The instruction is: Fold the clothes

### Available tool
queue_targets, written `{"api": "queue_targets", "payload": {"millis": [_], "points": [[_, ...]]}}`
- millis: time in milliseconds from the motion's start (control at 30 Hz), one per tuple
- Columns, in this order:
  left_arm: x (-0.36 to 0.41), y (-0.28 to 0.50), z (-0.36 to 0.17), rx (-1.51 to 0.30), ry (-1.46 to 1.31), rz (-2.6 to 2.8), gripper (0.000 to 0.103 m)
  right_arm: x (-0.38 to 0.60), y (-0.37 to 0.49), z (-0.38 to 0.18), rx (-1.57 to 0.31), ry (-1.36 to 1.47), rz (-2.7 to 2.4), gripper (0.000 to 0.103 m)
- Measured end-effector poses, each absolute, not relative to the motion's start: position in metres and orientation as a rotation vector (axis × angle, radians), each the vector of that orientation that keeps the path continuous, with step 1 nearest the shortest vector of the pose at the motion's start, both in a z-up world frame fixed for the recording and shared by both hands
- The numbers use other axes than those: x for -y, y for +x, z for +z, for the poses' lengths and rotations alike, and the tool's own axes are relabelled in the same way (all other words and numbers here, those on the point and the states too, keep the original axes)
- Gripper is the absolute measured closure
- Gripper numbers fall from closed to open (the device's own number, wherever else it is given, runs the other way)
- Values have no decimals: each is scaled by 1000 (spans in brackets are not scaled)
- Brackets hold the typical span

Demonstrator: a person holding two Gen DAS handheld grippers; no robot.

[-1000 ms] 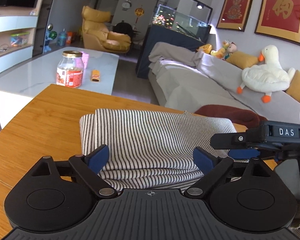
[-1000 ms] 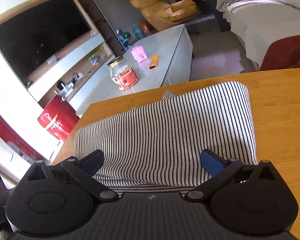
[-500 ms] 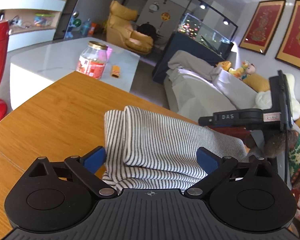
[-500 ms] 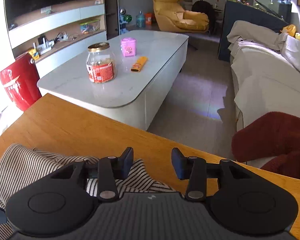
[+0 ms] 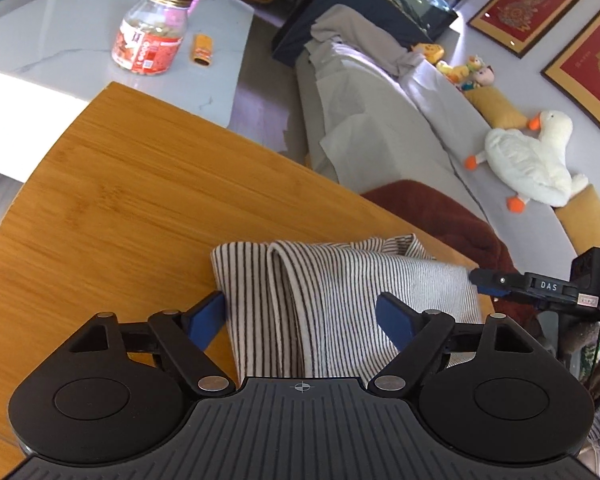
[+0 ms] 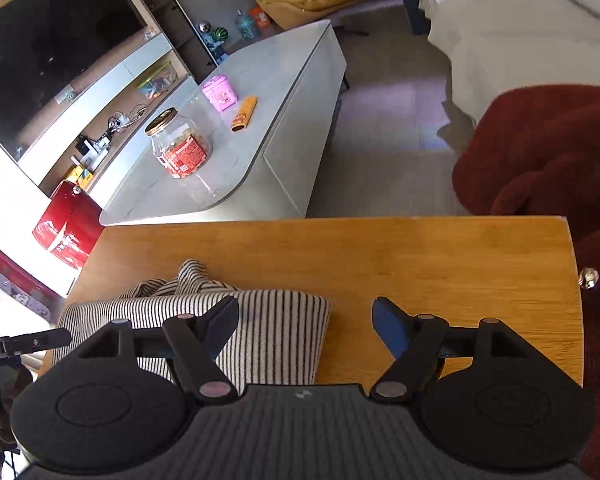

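Note:
A black-and-white striped garment [image 5: 340,292] lies folded on the wooden table [image 5: 120,200]. My left gripper [image 5: 300,320] hovers over its near end. The jaws are closing with the cloth between them, and the blue pads do not press on it. My right gripper [image 6: 306,320] stands at the other end of the garment [image 6: 276,332], its jaws opening. The left finger is over the cloth and the right finger [image 6: 388,326] over bare wood. The right gripper's tip [image 5: 486,280] shows at the cloth's far right edge.
Beyond the table is a white coffee table [image 5: 60,40] with a glass jar [image 5: 152,34]. A dark red fleece [image 5: 440,216] lies off the table's right edge, in front of a grey sofa [image 5: 380,120]. A red appliance [image 6: 66,228] stands on the floor to the left.
Both grippers have shifted sideways along the garment. The right jaws, narrow half a second ago, now stand wider. The left jaws have narrowed a little and that view now looks further down.

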State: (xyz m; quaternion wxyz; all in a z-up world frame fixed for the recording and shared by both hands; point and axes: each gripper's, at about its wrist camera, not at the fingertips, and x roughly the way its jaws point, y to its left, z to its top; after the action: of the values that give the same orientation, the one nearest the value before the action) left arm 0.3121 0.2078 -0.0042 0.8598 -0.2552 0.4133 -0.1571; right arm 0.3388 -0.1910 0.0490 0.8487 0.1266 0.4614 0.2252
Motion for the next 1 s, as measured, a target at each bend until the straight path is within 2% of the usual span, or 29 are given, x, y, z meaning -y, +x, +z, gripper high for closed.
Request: {"api": "queue_targets", "payload": {"millis": [133, 167, 233, 300, 367, 433, 567, 767, 1000], "points": [[-199, 334, -5, -875, -511, -378, 21, 173, 354, 37, -998, 274, 638, 32], [-198, 340, -6, -876, -509, -376, 27, 167, 359, 36, -995, 269, 659, 32], [-195, 347, -7, -879, -499, -363, 38, 153, 368, 34, -989, 252, 698, 43], [-187, 350, -6, -881, -453, -339, 61, 137, 372, 35, -987, 204, 726, 68], [-174, 348, -3, -876, -376, -313, 66, 122, 367, 37, -977, 147, 733, 75], [-169, 343, 5, -864, -337, -303, 71, 112, 356, 50, -935, 74, 735, 86], [-167, 319, 38, -780, -300, -329, 74, 103, 324, 87, -831, -46, 742, 89], [-159, 237, 81, -668, -182, -403, 74, 115, 244, 146, -722, -154, 786, 90], [-157, 152, 74, -671, -172, -448, 74, 115, 131, 157, -727, -312, 834, 90]]}}
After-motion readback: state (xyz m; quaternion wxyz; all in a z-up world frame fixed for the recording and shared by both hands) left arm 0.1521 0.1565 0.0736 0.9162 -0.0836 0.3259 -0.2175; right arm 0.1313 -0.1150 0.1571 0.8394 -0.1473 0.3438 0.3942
